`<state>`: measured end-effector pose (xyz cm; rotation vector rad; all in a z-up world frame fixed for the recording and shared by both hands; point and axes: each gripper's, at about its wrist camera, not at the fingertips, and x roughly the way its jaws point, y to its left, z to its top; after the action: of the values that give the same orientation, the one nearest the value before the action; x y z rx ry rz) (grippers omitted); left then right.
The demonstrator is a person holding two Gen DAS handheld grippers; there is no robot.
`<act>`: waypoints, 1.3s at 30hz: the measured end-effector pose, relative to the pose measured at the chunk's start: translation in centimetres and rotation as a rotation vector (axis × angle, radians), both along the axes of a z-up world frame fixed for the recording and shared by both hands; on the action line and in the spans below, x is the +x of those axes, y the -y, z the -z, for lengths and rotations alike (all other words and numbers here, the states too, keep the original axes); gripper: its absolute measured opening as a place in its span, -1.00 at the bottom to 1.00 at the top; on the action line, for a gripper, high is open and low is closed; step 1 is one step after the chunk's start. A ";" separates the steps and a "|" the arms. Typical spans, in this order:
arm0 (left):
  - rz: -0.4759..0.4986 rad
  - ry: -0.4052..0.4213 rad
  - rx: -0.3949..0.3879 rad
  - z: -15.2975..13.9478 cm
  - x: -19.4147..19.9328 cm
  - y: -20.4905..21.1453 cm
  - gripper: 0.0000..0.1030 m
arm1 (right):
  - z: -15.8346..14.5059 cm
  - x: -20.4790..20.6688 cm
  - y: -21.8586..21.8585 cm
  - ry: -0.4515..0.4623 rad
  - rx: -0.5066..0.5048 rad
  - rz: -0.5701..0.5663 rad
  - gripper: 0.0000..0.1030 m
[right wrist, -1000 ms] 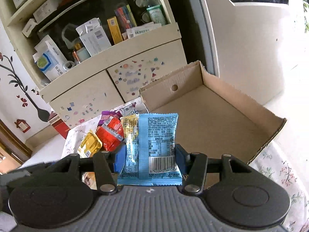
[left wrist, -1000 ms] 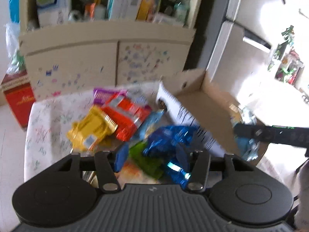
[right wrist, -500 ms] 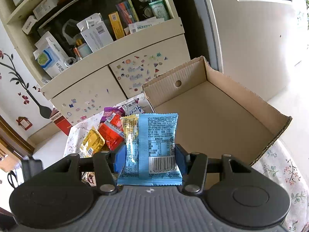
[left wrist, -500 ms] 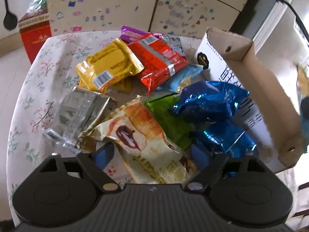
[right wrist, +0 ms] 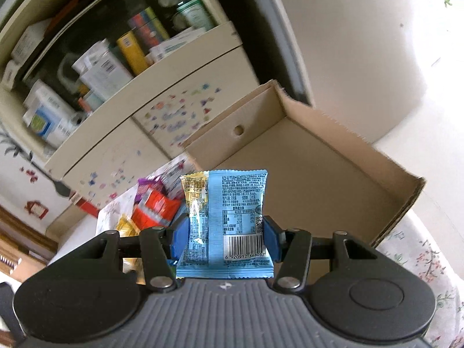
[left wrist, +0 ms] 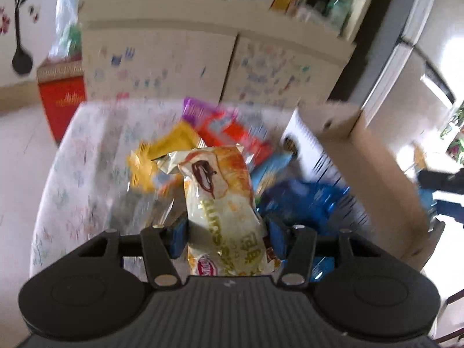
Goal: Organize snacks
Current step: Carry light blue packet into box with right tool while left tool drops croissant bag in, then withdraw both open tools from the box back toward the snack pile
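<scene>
A: How much had been sorted?

B: Nothing was seen inside the cardboard box (right wrist: 304,174). A cream pastry packet (left wrist: 224,208) was being clamped by the closing left gripper (left wrist: 226,239); a blue packet (right wrist: 229,220) was held clamped in the right gripper (right wrist: 224,237). Other snacks (left wrist: 229,136) were left piled on the table (left wrist: 87,156).

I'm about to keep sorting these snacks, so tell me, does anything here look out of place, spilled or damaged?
Nothing looks spilled or torn. The remaining snack packets lie in a loose, overlapping heap on the floral tablecloth, as expected mid-sort. The cardboard box has a ragged, rough-cut rim, and no snack shows inside it from the right wrist view.
</scene>
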<state>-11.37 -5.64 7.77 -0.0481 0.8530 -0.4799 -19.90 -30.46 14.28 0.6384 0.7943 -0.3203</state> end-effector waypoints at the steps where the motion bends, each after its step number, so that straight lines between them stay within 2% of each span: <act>1: 0.014 0.022 -0.013 -0.7 -0.1 0.3 0.05 | 0.0 0.0 0.6 -0.001 0.008 0.018 0.16; 5: 0.075 0.043 -0.084 -3.0 0.0 2.4 0.05 | 0.2 -0.3 3.0 0.000 0.068 0.102 0.16; 9: 0.132 0.028 -0.119 -3.5 0.4 6.1 0.05 | 0.6 -1.0 4.4 0.004 0.131 0.175 0.16; 17: 0.256 -0.016 -0.151 -2.9 0.5 13.4 0.07 | 0.6 -1.6 5.4 0.008 0.113 0.270 0.20; 20: 0.290 -0.021 -0.149 -2.8 -0.1 14.8 0.23 | 0.4 -1.8 5.6 0.025 0.101 0.283 0.24; 21: 0.302 -0.008 -0.143 -3.0 -0.3 15.1 0.39 | 0.2 -1.8 5.6 0.029 0.092 0.279 0.28; 22: 0.310 0.008 -0.136 -3.2 -0.4 15.1 0.54 | 0.1 -1.8 5.5 0.031 0.082 0.272 0.30; 23: 0.315 0.028 -0.133 -3.5 -0.5 15.0 0.58 | 0.1 -1.7 5.4 0.033 0.074 0.265 0.32; 30: 0.300 0.042 -0.099 -4.3 1.1 11.2 0.70 | -0.1 -0.5 4.1 0.065 0.067 0.155 0.41; 39: 0.195 0.014 -0.030 -2.9 3.3 4.7 0.78 | 0.5 1.8 0.2 0.072 0.042 -0.055 0.47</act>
<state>-8.09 -10.31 10.67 0.0113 0.8408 -0.6752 -18.07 -30.70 13.82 0.6624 0.7500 -0.2300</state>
